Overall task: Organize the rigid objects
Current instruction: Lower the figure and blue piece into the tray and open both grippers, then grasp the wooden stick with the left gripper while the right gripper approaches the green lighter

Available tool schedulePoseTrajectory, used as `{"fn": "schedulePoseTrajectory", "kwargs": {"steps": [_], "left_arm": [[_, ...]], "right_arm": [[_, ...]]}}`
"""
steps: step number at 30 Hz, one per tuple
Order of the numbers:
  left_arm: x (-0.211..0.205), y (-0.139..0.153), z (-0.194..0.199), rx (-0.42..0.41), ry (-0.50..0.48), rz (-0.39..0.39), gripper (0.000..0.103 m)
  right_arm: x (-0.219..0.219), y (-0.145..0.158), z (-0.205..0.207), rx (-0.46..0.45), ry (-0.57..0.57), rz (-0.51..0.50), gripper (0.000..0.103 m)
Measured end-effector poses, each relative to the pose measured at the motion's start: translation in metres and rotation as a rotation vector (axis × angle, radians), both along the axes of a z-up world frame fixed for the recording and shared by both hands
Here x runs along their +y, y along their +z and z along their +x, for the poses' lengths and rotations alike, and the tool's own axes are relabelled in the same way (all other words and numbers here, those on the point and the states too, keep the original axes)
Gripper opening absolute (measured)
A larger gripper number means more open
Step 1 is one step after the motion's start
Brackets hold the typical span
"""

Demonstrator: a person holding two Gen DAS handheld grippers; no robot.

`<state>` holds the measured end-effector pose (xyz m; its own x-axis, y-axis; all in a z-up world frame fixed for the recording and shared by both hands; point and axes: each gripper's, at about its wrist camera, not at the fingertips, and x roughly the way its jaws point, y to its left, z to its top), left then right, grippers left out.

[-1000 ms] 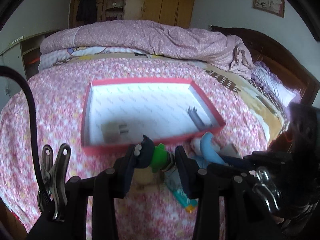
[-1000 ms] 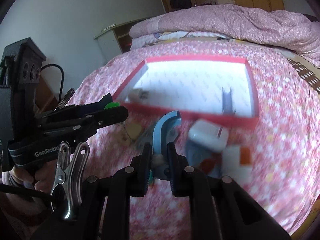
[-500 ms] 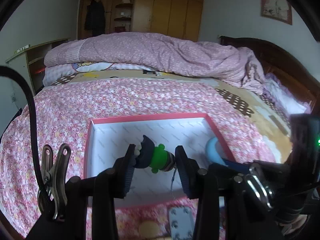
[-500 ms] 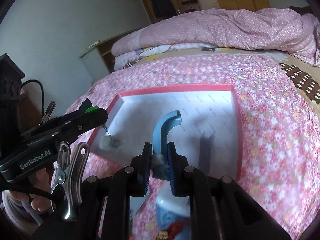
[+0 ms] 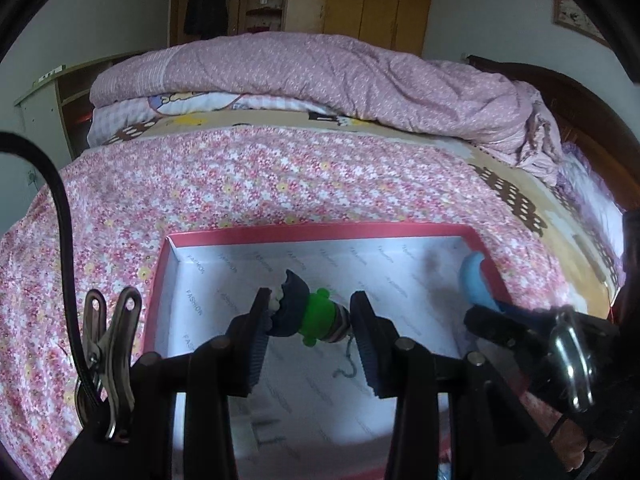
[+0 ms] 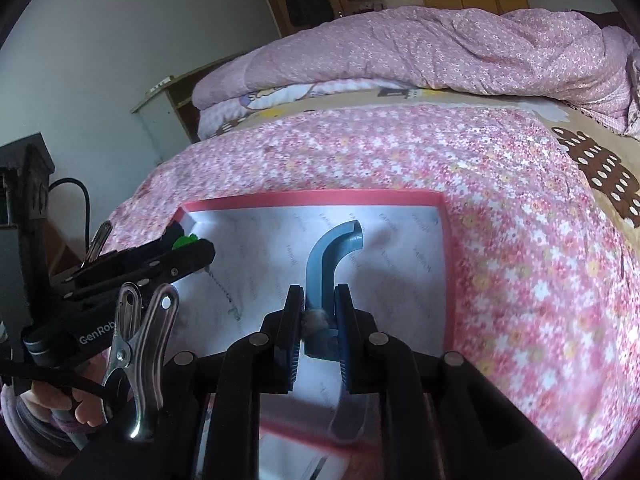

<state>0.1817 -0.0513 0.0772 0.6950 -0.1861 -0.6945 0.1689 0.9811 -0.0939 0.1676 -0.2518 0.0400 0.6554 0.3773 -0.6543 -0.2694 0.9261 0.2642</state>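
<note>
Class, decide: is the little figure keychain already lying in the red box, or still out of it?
Still out: the figure keychain hangs clamped in the left gripper above the red box.

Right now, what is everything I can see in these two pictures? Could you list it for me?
Box: one, red rim, white inside, open on the bed.
Keychain toy: one, green, dark blue and striped, small chain hanging from it, above the box, between the left jaws.
Curved plastic piece: one, blue, above the box, between the right jaws.
Bedspread: one, pink flowered, under the box.
Quilt: one, pink, bunched up at the far side of the bed.
Wardrobe: one, wooden, against the far wall.
Left gripper: one, black, shut on the toy.
Right gripper: one, black, shut on the blue piece.
</note>
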Motion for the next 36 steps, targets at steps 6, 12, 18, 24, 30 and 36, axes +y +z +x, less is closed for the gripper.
{"fn": "schedulePoseTrajectory", "kwargs": {"steps": [6, 12, 18, 24, 30, 36], "left_arm": [[0.002, -0.01, 0.012, 0.019, 0.019, 0.021, 0.042], [0.0, -0.014, 0.013, 0.016, 0.057, 0.071, 0.056], [-0.003, -0.011, 0.006, 0.003, 0.049, 0.083, 0.056], [-0.004, -0.002, -0.009, -0.013, 0.043, 0.084, 0.056], [0.002, 0.005, -0.027, -0.013, 0.059, 0.064, 0.056], [0.007, 0.01, -0.049, -0.011, 0.066, 0.051, 0.056]], "right_arm": [[-0.001, -0.009, 0.012, 0.023, -0.012, -0.007, 0.017], [0.0, -0.013, 0.014, 0.023, -0.033, -0.04, 0.019], [0.001, -0.008, 0.008, -0.01, -0.044, -0.078, 0.031], [0.004, 0.0, -0.004, -0.026, -0.044, -0.075, 0.031], [0.004, 0.005, -0.022, -0.037, -0.045, -0.063, 0.031], [-0.001, 0.007, -0.043, -0.045, -0.059, -0.039, 0.031]]}}
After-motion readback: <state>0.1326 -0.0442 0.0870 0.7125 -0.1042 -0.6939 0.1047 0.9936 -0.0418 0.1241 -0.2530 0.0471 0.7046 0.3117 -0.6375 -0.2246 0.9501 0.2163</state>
